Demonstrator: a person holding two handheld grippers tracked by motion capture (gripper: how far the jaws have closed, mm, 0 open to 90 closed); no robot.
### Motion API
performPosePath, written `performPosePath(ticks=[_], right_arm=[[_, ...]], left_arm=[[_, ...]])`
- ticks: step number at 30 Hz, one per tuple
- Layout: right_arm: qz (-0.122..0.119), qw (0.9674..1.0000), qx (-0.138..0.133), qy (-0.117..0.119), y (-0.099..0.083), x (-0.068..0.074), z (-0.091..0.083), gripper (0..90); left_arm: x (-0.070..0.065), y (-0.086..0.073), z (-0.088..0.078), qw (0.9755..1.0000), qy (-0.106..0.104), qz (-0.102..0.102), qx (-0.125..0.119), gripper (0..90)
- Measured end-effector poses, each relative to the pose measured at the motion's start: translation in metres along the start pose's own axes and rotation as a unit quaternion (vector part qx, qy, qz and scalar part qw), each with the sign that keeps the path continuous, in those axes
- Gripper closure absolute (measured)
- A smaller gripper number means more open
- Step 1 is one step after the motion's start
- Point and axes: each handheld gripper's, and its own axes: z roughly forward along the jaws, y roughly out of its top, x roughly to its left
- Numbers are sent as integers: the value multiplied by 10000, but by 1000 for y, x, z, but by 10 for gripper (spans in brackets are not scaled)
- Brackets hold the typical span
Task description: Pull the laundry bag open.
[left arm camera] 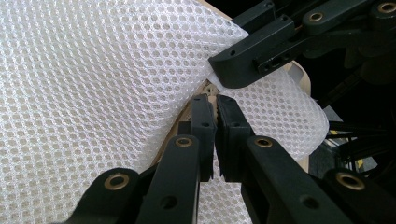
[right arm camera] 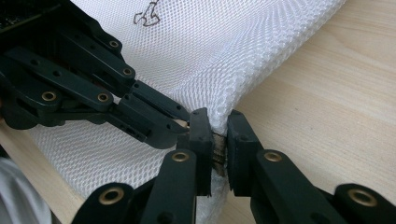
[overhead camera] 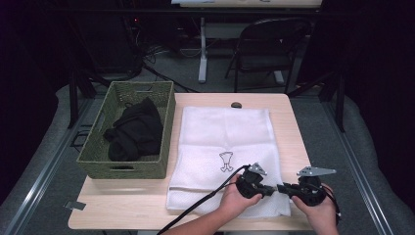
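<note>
High view: wooden table (overhead camera: pixel 147 205) | dark room | left gripper (overhead camera: pixel 270 190), right gripper (overhead camera: pixel 280 188) pinch mesh bag (overhead camera: pixel 222 132)

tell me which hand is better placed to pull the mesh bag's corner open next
Right, probably. The right gripper pinches the mesh bag at its outer edge, with bare table beside it to pull toward. The left gripper is shut on the mesh just inboard, suited to anchoring.

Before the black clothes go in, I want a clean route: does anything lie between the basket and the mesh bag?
Nothing visible: the basket sits right beside the mesh bag, both grippers pinching its near corner.
</note>
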Motion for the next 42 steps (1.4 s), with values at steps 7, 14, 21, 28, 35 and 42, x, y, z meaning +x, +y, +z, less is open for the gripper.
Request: performPosePath(ticks=[7,14,21,28,35,42], right_arm=[[-23,10000,-7,-17,0,0,0,828],[-41,10000,-21,28,2,-1,-2,832],[-78,10000,12,-2,3,1,-1,836],[-231,9992,24,-314,4,3,-1,842],[-3,9994,-92,-331,2,-5,-7,841],[-69,9996,-22,-288,2,-3,-2,839]], left_arm=[[0,0,-1,10000,-29,-24,-27,872],[-1,-1,-4,9999,2,-117,-75,873],[0,-2,-4,9998,33,-185,-48,875],[1,-4,-9,9991,355,-232,46,875],[4,-6,-18,9989,247,-400,0,874],[3,-11,-19,9992,342,-213,55,873]])
